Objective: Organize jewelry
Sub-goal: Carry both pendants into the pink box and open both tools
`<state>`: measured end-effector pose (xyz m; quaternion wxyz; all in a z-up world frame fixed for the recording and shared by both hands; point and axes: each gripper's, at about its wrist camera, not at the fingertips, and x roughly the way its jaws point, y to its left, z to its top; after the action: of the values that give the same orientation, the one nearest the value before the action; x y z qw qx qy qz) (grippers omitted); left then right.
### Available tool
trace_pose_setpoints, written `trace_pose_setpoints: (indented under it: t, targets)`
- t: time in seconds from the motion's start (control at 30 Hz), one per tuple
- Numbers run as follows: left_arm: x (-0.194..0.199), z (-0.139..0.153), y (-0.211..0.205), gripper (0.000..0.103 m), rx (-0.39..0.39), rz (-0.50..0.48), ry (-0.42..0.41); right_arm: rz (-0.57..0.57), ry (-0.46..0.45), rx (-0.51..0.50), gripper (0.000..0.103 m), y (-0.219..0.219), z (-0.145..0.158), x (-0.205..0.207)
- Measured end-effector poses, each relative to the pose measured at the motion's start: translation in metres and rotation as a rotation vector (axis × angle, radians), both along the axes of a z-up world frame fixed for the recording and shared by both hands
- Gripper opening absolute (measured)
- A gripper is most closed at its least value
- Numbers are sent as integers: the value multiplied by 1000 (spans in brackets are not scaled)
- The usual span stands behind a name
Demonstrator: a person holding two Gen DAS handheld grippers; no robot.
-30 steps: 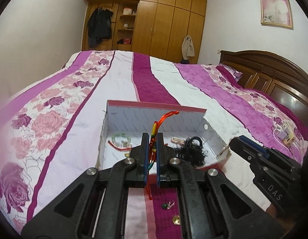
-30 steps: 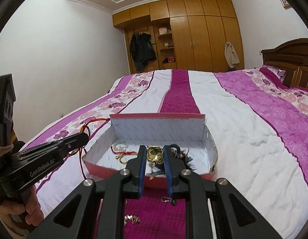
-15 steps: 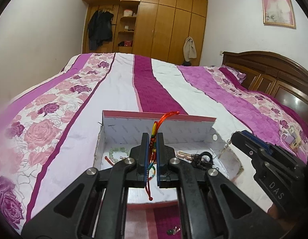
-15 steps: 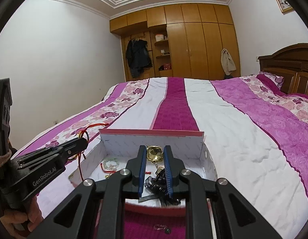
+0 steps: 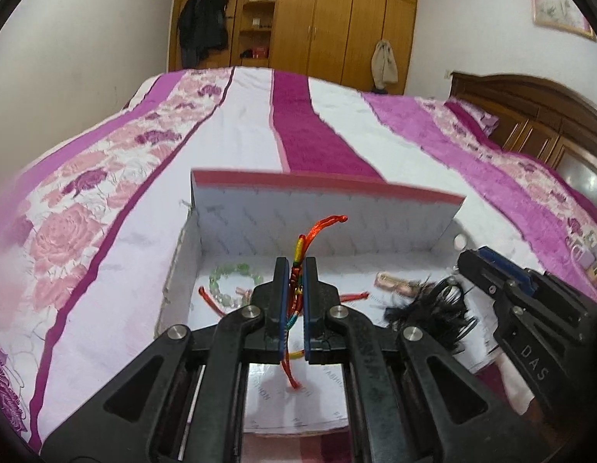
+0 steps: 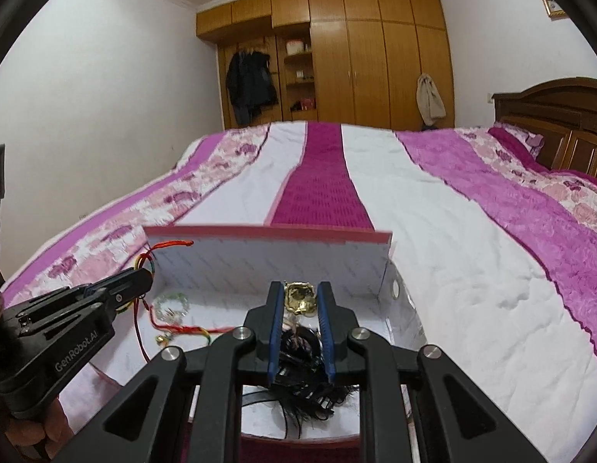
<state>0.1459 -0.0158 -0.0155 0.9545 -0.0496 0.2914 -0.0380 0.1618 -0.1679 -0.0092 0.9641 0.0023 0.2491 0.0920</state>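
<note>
An open pink-edged white box (image 5: 321,231) (image 6: 267,266) lies on the bed. My left gripper (image 5: 296,270) is shut on a multicoloured braided cord bracelet (image 5: 298,266) and hangs over the box's left half. My right gripper (image 6: 301,293) is shut on a gold brooch (image 6: 300,299) over the box's right half. The right gripper (image 5: 491,270) also shows at the right of the left wrist view, the left gripper (image 6: 140,279) at the left of the right wrist view. Inside the box lie a green bead bracelet (image 5: 232,279) (image 6: 171,305), a red cord (image 6: 190,330) and a black feathered piece (image 5: 433,310) (image 6: 306,389).
The box rests on a bedspread (image 6: 433,212) striped in magenta, white and floral pink. A wooden headboard (image 5: 530,115) stands at the right, a wardrobe (image 6: 356,58) at the far wall. Small items (image 5: 589,258) lie on the spread at the far right.
Both grippers have moved forward and slightly down, from in front of the box to over its inside, each keeping its piece. The box looks larger and nearer.
</note>
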Motion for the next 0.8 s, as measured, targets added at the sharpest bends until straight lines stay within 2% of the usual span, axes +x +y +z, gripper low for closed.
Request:
trace_pose_setpoints:
  t: [0.2, 0.33, 0.4, 0.43, 0.47, 0.5, 0.53, 0.57, 0.7, 0.8]
  targets:
    - [10, -16, -1, 0, 15, 2, 81, -5, 86, -17, 20, -1, -19, 15]
    - [14, -20, 0, 0, 2, 10, 126, 6, 110, -8, 21, -4, -20, 20]
    - [14, -22, 1, 5, -11, 11, 144, 12, 116, -7, 22, -3, -19, 20]
    - [14, -22, 1, 12, -13, 13, 149, 15, 127, -1, 24, -4, -19, 22]
    - [13, -21, 1, 21, -11, 15, 147, 16, 139, 5, 34, -4, -20, 23]
    - [11, -20, 1, 24, -5, 17, 139, 17, 149, 16, 39, -5, -21, 23]
    - [10, -19, 0, 29, 0, 18, 131, 19, 152, 31, 49, -7, -22, 23]
    - [8, -17, -1, 33, 8, 17, 120, 20, 152, 38, 53, -7, -22, 22]
    - [1, -10, -2, 34, 7, 11, 98, 29, 150, 43, 54, -6, -20, 19]
    - [-2, -4, 2, 35, -3, 9, 82, 33, 133, 52, 59, -6, -15, 14]
